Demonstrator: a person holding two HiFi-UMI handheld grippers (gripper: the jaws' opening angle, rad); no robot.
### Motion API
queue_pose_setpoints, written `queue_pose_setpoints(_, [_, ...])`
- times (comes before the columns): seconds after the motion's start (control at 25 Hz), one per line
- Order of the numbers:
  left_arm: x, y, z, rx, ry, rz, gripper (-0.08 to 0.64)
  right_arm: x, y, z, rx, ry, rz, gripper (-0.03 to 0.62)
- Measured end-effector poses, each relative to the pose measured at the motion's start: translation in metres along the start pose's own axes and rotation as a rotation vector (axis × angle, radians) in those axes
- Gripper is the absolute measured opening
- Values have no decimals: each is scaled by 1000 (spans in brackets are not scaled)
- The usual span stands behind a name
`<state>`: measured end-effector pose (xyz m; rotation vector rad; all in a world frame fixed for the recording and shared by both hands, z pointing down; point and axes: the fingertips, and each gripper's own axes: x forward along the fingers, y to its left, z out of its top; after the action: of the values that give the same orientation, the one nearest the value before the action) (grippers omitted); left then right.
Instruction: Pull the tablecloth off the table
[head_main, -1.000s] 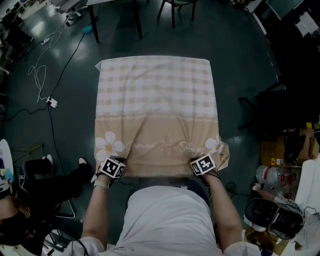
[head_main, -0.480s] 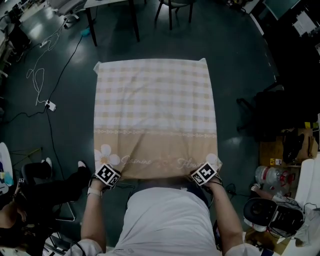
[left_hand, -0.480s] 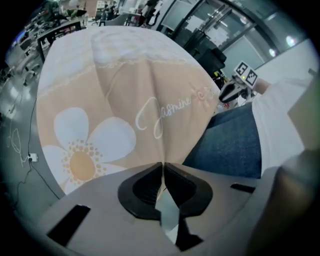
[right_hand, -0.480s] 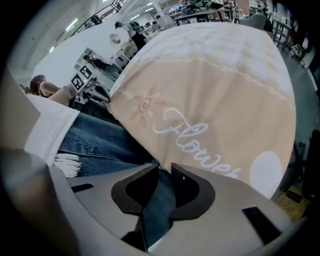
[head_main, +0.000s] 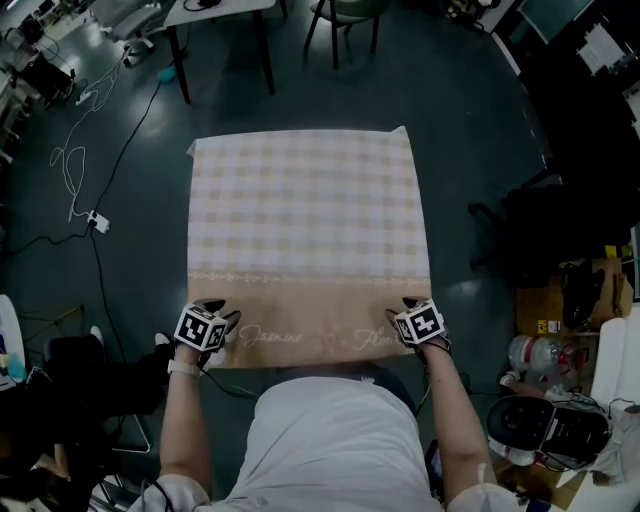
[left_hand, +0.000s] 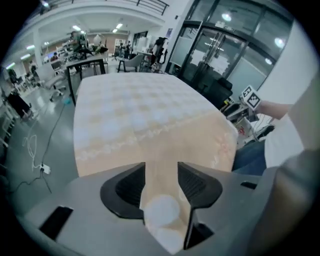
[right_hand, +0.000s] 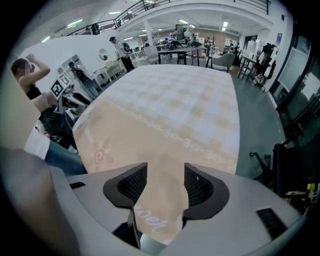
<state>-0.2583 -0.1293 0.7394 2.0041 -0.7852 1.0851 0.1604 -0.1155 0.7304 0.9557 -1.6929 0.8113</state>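
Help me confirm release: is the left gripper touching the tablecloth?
Cannot tell. Left gripper view: left gripper has just been opening, tablecloth between its jaws; no gap or contact plain.

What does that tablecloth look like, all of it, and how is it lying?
The tablecloth is thin beige fabric: pale checks on the far part, a plain tan band with flowing script along the near edge. It lies spread out flat. Its near corners sit between the left tongs and the right tongs, whose jaws have just been opening.
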Motion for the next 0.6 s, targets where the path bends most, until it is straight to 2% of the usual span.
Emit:
queue_pose_setpoints(0.12, [13, 23, 18, 7, -32, 98, 215, 7, -23, 14, 6, -20, -90, 223])
queue_pose_setpoints(0.2, [22, 31, 23, 1, -28, 131, 219, 13, -33, 21, 21, -28, -118, 225])
queue_pose_setpoints(0.36, [39, 38, 16, -16, 2, 176, 219, 30, -33, 20, 11, 15, -104, 225])
queue_pose_setpoints(0.44, [40, 42, 14, -19, -23, 220, 219, 39, -27, 14, 13, 40, -84, 225])
queue_pose_setpoints(0.6, [38, 42, 16, -53, -88, 250, 212, 39, -21, 11, 25, 0, -81, 224])
